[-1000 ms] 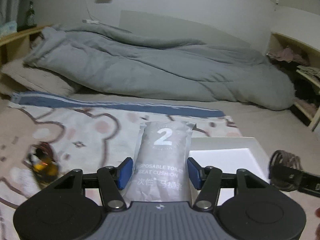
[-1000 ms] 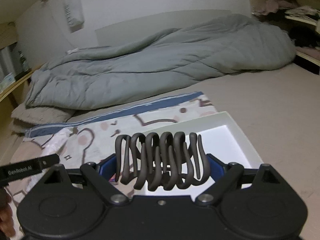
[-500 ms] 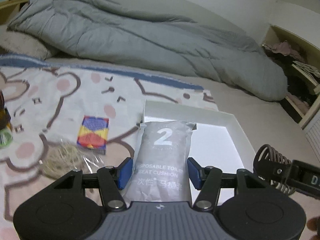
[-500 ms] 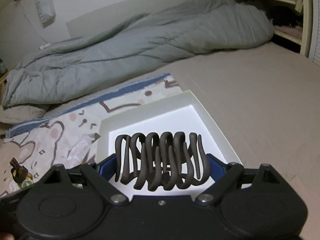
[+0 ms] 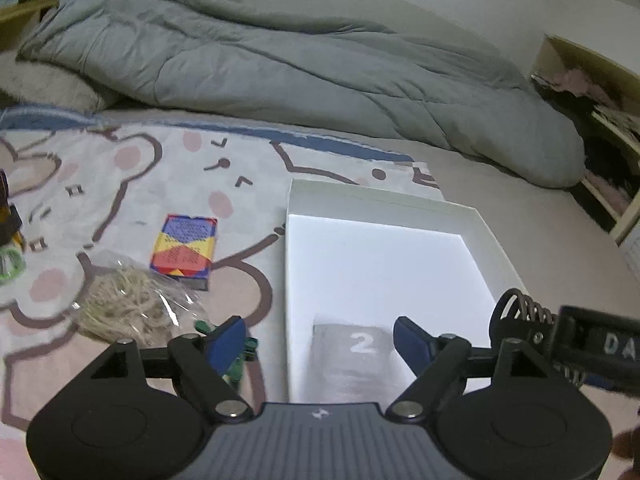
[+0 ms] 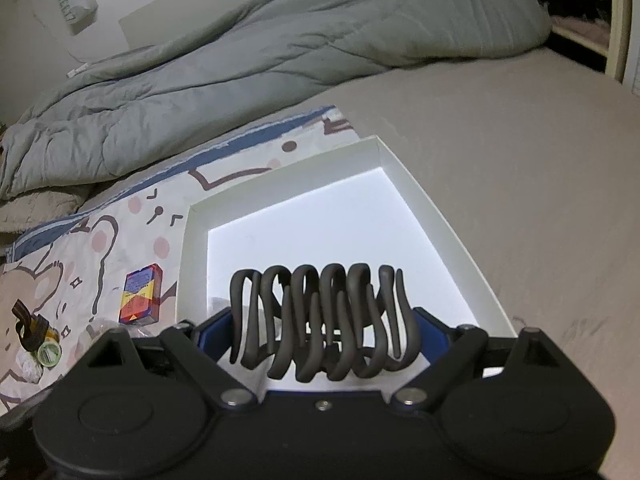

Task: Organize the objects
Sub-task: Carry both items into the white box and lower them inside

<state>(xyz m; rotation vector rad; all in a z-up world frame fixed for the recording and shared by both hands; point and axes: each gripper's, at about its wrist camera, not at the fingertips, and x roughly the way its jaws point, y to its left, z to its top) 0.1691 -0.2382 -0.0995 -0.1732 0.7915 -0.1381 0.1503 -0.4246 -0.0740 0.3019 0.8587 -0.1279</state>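
A grey sachet marked "2" (image 5: pixel 360 354) lies blurred in the near left corner of the white box (image 5: pixel 380 196). My left gripper (image 5: pixel 318 332) hovers over it, jaws opening, and its blue pads stand well clear of the sachet on both sides. My right gripper (image 6: pixel 320 320) is shut on a dark coiled wire spring (image 6: pixel 304 300), held above the near end of the white box (image 6: pixel 280 176). That coiled spring (image 5: pixel 520 308) also shows at the right edge of the left wrist view.
On the bear-print blanket left of the box lie a colourful card pack (image 5: pixel 184 250), a bag of rubber bands (image 5: pixel 128 308) and a green clip (image 5: pixel 236 364). A small bottle (image 6: pixel 34 328) lies further left. A grey duvet (image 5: pixel 280 76) is heaped behind.
The left jaws have spread and let go of the sachet, which now lies in the box. Both grippers have come lower over the box, the right still holding the coiled spring.
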